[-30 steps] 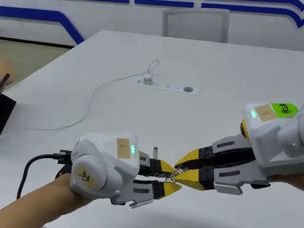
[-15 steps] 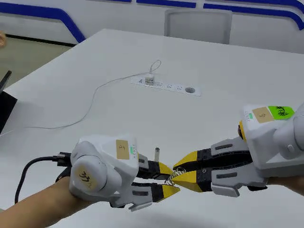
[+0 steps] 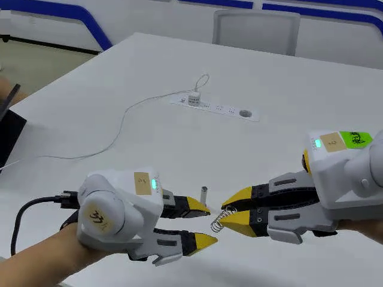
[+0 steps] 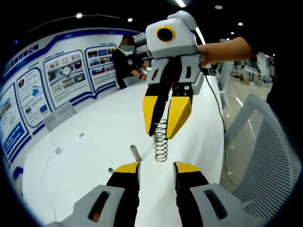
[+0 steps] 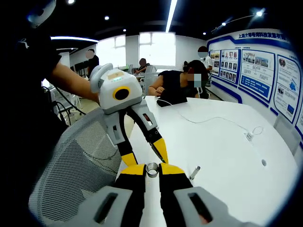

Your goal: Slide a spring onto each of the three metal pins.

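Nearest the headset, low over the white table (image 3: 287, 89), the left gripper (image 3: 204, 223) points rightward with its jaws spread wide and nothing between them, and a black cable (image 3: 27, 209) runs from its rear. Facing it tip to tip, the right gripper (image 3: 225, 214) has its jaws pinched on one end of a coil spring (image 3: 218, 222). The left gripper view shows the spring's free end reaching toward the gap between the left jaws without touching them. Just beyond the tips one metal pin (image 3: 204, 193) stands upright on the table, and the left gripper view shows a second pin (image 4: 111, 170) near it. Farther back lies a white power strip (image 3: 218, 109) with a charger (image 3: 194, 98) plugged in and a thin white cable (image 3: 119, 128) curling off to the left. At the table's far edge stands a grey chair (image 3: 256, 30).
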Motion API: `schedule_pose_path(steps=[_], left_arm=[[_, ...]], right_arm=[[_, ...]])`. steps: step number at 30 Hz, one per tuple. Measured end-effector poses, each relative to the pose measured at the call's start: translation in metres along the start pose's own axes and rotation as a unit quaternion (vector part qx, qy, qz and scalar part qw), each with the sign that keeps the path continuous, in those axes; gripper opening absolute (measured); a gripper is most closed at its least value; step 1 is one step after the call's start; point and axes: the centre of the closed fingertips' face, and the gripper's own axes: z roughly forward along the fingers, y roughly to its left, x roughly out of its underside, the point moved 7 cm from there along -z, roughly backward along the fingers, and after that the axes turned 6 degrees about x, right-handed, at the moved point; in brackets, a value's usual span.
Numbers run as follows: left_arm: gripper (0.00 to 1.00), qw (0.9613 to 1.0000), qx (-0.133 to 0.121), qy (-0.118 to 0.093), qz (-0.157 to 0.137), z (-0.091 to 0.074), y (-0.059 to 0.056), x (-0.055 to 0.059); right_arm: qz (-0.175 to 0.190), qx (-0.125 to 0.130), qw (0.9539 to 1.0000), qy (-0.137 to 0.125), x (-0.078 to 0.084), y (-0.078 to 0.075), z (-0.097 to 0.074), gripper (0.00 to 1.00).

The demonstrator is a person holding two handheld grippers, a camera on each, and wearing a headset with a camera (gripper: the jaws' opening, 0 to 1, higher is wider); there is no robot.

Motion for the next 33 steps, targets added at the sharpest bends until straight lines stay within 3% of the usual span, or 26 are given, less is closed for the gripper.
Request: schedule_pose_path(steps=[18,25,33], left_arm=[[0.43,0.9971,-0.044,-0.01,-0.061,-0.021,0.01,0.026],[0.48,0.994,-0.056,-0.027,-0.09,-0.027,0.012,0.035],[0.51,0.9881,-0.081,-0.05,-0.12,-0.035,0.021,0.042]], right_arm=[[0.012,0.04,0.999,0.018,0.003,-0.023,0.009,0.11],[0.019,0.056,0.9979,0.025,0.005,-0.034,0.011,0.11],[0.032,0.071,0.9965,0.032,0.009,-0.046,0.012,0.11]])
